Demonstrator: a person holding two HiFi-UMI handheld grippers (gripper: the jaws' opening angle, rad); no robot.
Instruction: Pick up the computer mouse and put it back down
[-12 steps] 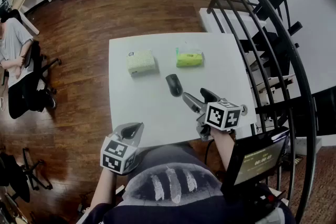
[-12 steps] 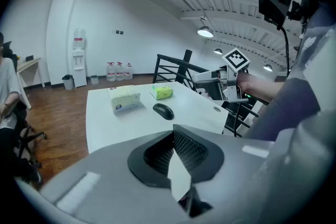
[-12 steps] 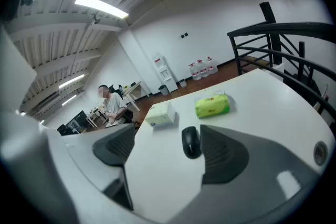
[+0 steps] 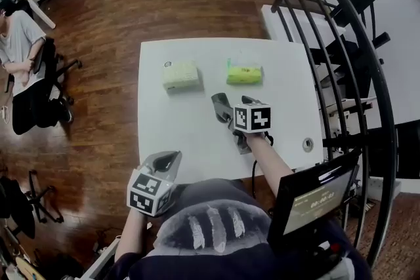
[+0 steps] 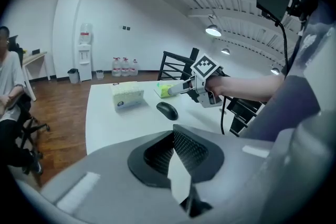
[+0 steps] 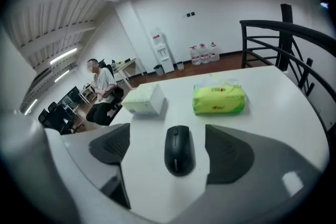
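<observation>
The black computer mouse [image 6: 178, 149] lies on the white table [image 4: 177, 128], between the wide-apart jaws of my right gripper [image 6: 170, 153]. Neither of the pads [image 6: 111, 147] touches it. From the head view the right gripper [image 4: 225, 111] reaches over the table's middle and covers most of the mouse. The left gripper view shows the mouse [image 5: 167, 110] flat on the table with the right gripper [image 5: 184, 89] just above it. My left gripper [image 4: 166, 162] hangs at the table's near edge with its jaws together and nothing in them.
A pale tissue box [image 4: 180, 75] and a bright green tissue pack [image 4: 244, 72] lie beyond the mouse. A small round object [image 4: 307, 144] sits near the table's right edge. A black railing [image 4: 341, 42] stands to the right. A person [image 4: 20, 56] sits far left.
My right gripper has moved forward and left from the table's near right side to straddle the mouse. The left gripper has stayed in place.
</observation>
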